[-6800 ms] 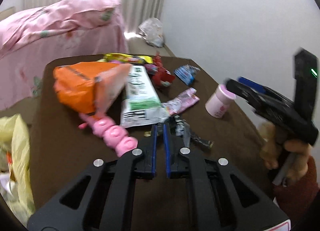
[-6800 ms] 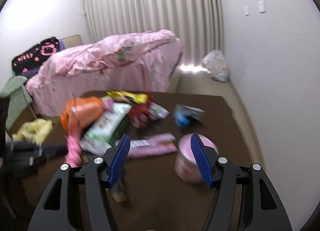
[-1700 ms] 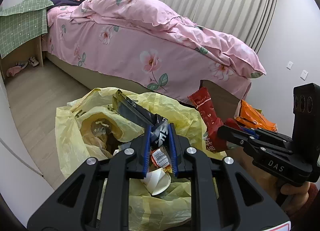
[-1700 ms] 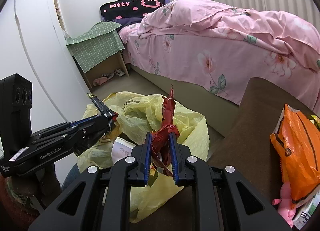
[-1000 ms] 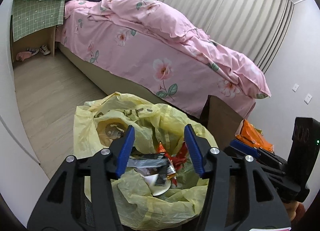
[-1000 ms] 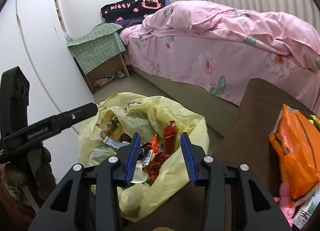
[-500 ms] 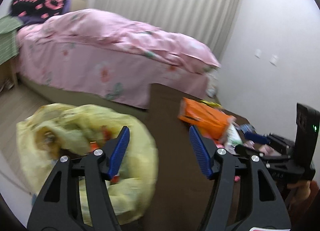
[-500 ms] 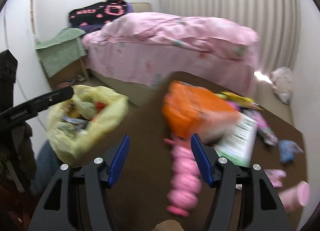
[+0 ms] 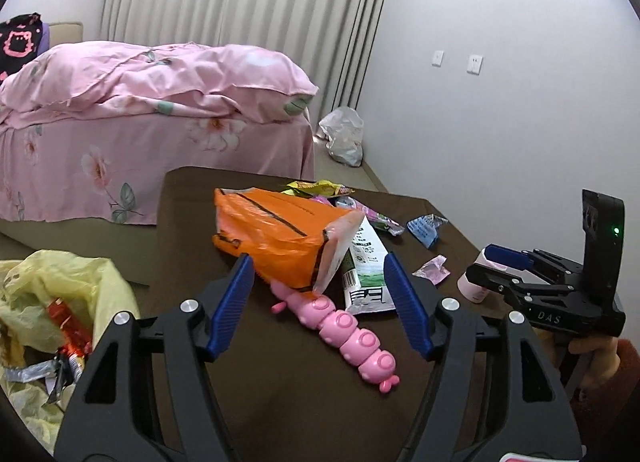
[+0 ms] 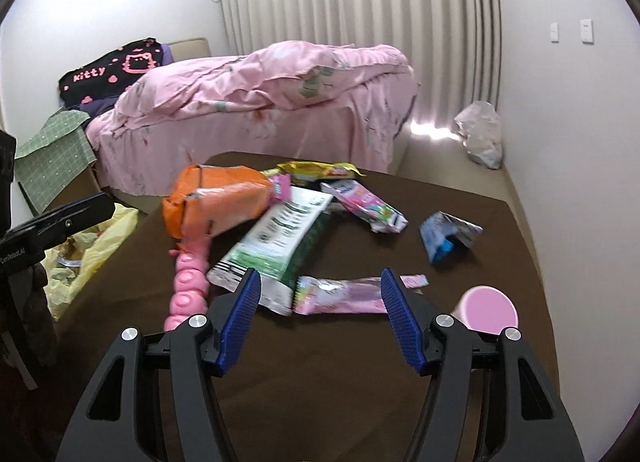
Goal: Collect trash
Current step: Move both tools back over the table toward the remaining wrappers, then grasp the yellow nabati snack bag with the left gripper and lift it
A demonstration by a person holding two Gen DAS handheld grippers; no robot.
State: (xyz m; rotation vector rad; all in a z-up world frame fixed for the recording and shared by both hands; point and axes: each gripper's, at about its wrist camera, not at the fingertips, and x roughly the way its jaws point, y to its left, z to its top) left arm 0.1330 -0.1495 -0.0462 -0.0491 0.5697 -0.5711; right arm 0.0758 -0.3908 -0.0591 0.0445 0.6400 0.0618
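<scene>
Now, near to far.
Left tongs (image 9: 318, 304): released, blue pads wide apart, empty, hovering over the dark brown tabletop (image 9: 280, 402) near its left edge.
Right tongs (image 10: 320, 314): released and empty, low over the tabletop's near side.
Between the right tongs: flat pink foil wrapper (image 10: 340, 296).
Beside it: round pink lidded cup (image 10: 486, 310) near the right edge.
Middle: pink segmented caterpillar toy (image 9: 346, 332), its far end under a crumpled orange plastic bag (image 9: 276, 238); green-and-white snack packet (image 10: 276, 242).
Far side: blue wrapper (image 10: 446, 240), yellow wrapper (image 10: 318, 169).
Off the left edge: yellow plastic trash bag (image 9: 48, 302), open, wrappers inside.
Beyond: pink-quilted bed (image 10: 260, 101).
</scene>
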